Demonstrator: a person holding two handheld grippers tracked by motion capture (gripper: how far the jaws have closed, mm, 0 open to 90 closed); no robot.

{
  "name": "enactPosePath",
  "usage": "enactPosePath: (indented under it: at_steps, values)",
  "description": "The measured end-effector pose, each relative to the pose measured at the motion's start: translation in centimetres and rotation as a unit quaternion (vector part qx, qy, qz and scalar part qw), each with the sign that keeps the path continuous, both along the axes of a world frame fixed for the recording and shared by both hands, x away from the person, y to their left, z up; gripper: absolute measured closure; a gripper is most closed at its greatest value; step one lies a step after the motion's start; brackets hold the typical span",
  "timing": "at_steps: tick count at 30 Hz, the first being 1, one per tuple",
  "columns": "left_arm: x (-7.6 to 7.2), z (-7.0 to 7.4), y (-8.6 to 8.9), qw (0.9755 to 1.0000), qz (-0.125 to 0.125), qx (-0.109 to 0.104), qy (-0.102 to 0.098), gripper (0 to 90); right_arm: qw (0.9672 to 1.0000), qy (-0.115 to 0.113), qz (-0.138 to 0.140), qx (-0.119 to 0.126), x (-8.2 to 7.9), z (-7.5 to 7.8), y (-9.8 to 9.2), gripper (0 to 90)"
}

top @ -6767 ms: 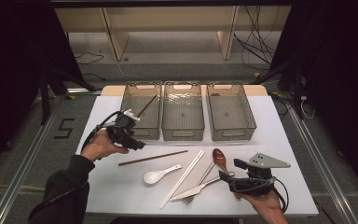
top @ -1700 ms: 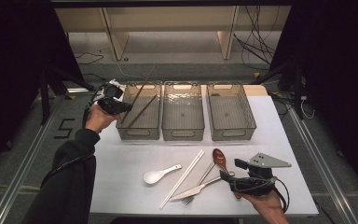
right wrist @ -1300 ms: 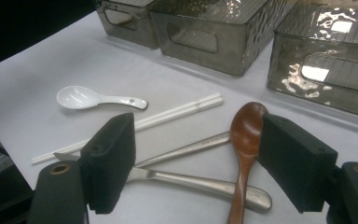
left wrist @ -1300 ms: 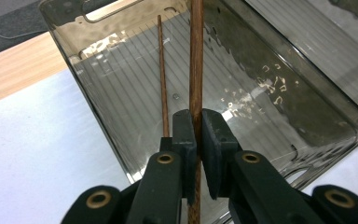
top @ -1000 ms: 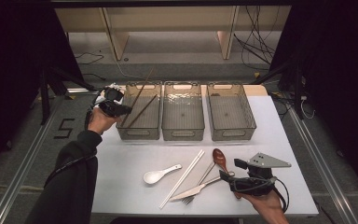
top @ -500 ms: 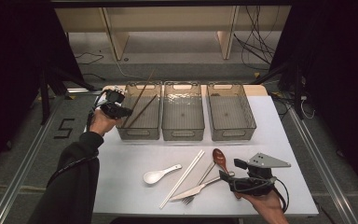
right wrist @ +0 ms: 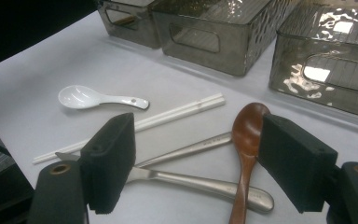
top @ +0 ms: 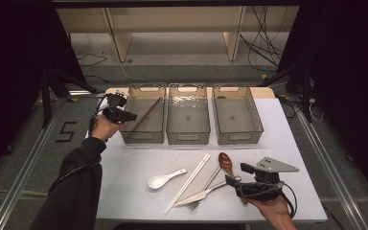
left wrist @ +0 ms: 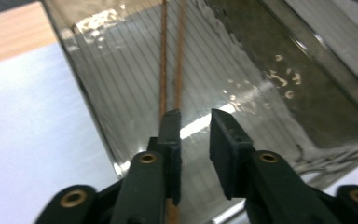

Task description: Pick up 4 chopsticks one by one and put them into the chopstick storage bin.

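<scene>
1. Brown chopsticks (top: 146, 114): the pair lies slanted inside the left bin (top: 143, 136), the far ends up against its back wall and the near ends by its left rim. They were on the counter (top: 134, 167) a few seconds ago and were carried here in my left claw (top: 130, 115).
2. My left claw has just been opening. In the left gripper view the pads stand apart with daylight between them; the brown chopsticks (left wrist: 170, 70) run on past the left pad (left wrist: 171, 135), close beside it, and nothing is pressed between the two pads.
3. I judge the drop as made: the pair rests on the left bin (left wrist: 102, 135) and no longer on my grip, so this piece looks sorted.
4. My left hand (top: 106, 125) is at the bin's left rim, where it was a second ago.
5. My right claw (top: 233, 182) has not stirred, its pads wide apart and empty over the wooden spoon (right wrist: 245, 140) and the steel knife (right wrist: 200, 182).
6. Left on the counter: white spoon (top: 165, 178), white chopsticks (top: 188, 183), fork (top: 210, 179). I expect one of these comes next.
</scene>
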State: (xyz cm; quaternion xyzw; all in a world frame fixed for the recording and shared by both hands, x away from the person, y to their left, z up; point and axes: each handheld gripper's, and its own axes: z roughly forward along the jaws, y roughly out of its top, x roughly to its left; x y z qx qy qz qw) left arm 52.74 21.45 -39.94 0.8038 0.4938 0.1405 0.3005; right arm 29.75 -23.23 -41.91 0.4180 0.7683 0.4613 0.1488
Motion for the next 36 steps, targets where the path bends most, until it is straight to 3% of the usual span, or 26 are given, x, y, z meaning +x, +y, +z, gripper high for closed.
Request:
enactPosePath:
  at_steps: [7,11,14,16,21,24,26,36]
  values:
    - [-2.8,1.1,-1.4,0.9985,-0.026,-0.047,0.01,42.4,1.0,0.0,0.0,0.0,0.0,0.0,0.0,28.4]
    - [-4.8,1.6,-2.1,0.9966,-0.043,-0.069,0.006,35.1,1.0,-0.001,-0.001,0.0,0.0,0.0,0.0,28.4]
    - [-5.9,2.0,-3.0,0.9964,-0.057,-0.061,0.013,31.4,1.0,-0.001,-0.001,0.0,0.0,0.0,0.0,28.4]
    - [-6.7,2.4,-3.6,0.9948,-0.059,-0.082,0.017,30.7,1.0,-0.001,0.0,-0.002,-0.1,0.1,0.0,28.4]
    - [-8.9,2.9,-5.8,0.9936,-0.089,-0.063,0.028,26.6,1.0,-0.002,0.0,-0.002,-0.1,0.1,0.0,28.4]
    - [-10.0,2.4,-6.9,0.9922,-0.106,-0.059,0.03,23.4,1.0,-0.003,-0.001,-0.002,-0.1,0.2,0.0,28.4]
    - [-10.6,2.0,-7.6,0.9915,-0.119,-0.042,0.033,22.3,1.0,-0.003,0.0,-0.002,-0.2,0.2,0.1,28.4]
    - [-12.5,0.6,-9.9,0.989,-0.137,-0.036,0.043,21.8,1.0,-0.003,-0.001,-0.003,-0.2,0.2,0.0,28.4]
